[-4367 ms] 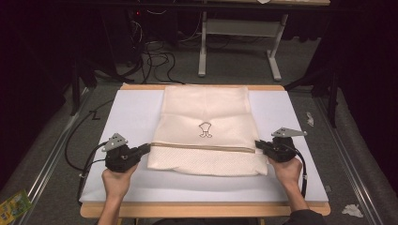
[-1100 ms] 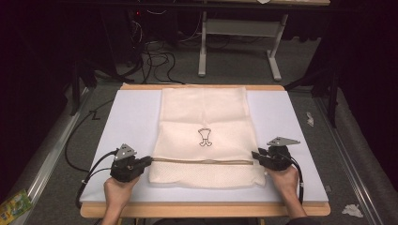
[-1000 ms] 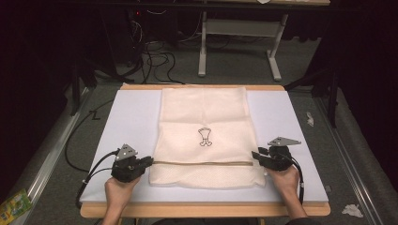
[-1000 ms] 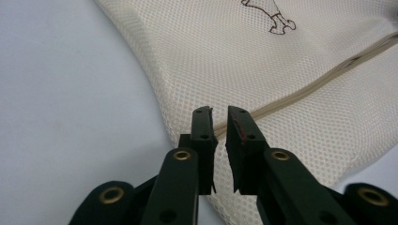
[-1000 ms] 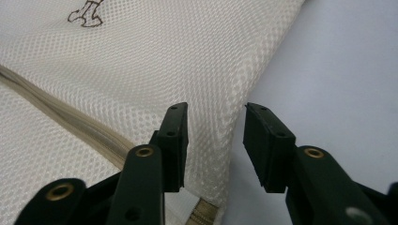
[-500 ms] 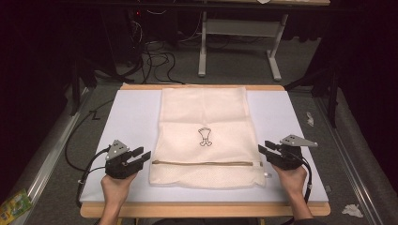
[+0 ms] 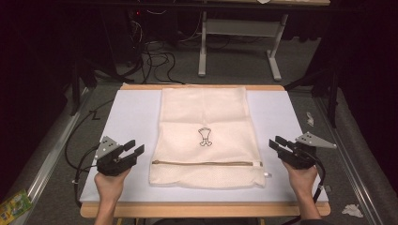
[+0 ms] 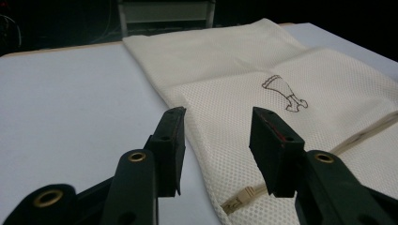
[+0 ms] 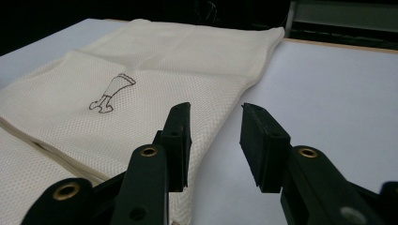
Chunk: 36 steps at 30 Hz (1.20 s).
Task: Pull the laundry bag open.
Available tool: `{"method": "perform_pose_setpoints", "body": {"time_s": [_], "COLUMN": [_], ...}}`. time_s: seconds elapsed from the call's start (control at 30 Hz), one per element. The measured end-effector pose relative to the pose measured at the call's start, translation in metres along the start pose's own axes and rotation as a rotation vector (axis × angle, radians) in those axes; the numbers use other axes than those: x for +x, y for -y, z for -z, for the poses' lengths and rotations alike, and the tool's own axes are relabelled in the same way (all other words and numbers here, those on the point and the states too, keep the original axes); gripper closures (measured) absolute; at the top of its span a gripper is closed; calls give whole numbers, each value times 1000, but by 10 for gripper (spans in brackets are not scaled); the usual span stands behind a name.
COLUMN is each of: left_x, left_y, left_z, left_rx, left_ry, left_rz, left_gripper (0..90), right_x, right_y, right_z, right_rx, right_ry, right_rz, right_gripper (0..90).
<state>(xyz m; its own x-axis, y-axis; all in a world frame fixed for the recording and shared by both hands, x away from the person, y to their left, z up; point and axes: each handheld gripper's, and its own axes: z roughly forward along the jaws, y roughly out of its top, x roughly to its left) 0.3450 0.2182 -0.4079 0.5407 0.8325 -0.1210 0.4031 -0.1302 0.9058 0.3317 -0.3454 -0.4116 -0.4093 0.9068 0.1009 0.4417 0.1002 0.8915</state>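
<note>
Cream mesh makes up the laundry bag, which lies flat in the middle of the white bench, its far end at the bench's far edge and its near end a little short of the near edge. A small dark line drawing sits at the bag's centre, and a tan zipper runs straight across it close to the near end, with the pull at the person's right. The left gripper hovers just beside the bag's left edge, level with the zipper; its jaws have just been opening and stand spread with nothing between them, the bag's edge and the zipper's end showing below in the left gripper view. The right gripper hangs just off the bag's right edge, clear of the cloth; its jaws have just been closing a little, yet stand apart and empty, as the right gripper view shows.
</note>
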Motion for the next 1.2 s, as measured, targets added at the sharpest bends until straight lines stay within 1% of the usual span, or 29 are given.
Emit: {"method": "perform_pose_setpoints", "body": {"time_s": [0.07, 0.17, 0.27, 0.3, 0.4, 0.53, 0.63, 0.73, 0.83, 0.97, 1.03, 1.2], "left_x": [3, 8, 14, 15, 19, 24, 27, 30, 31, 33, 33, 35], "left_y": [0, 2, 5, 6, 7, 9, 9, 10, 10, 11, 13, 17], "left_z": [2, 6, 8, 8, 8, 9, 10, 9, 7, 3, 0, -9], "left_rx": [-18, -32, -38, -38, -36, -46, -47, -46, -41, -46, -42, -10], "left_ry": [-9, -22, -35, -36, -53, -63, -74, -81, -86, -98, -96, -105], "left_rz": [18, 31, 43, 48, 46, 63, 66, 78, 75, 78, 83, 82], "left_gripper": [552, 550, 549, 549, 548, 547, 545, 538, 529, 523, 520, 517], "right_x": [-4, -8, -12, -14, -18, -24, -28, -33, -38, -46, -49, -53], "right_y": [0, 0, 1, 1, 2, 4, 5, 6, 8, 14, 17, 22], "right_z": [3, 7, 12, 13, 17, 21, 25, 27, 30, 28, 26, 20], "right_rx": [-12, -22, -30, -33, -44, -53, -58, -64, -65, -58, -53, -46], "right_ry": [5, 16, 28, 31, 41, 54, 63, 70, 79, 91, 92, 92], "right_rz": [-7, -12, -19, -29, -36, -52, -60, -74, -87, -111, -125, -149], "right_gripper": [642, 642, 641, 641, 639, 639, 639, 639, 638, 636, 635, 627]}}
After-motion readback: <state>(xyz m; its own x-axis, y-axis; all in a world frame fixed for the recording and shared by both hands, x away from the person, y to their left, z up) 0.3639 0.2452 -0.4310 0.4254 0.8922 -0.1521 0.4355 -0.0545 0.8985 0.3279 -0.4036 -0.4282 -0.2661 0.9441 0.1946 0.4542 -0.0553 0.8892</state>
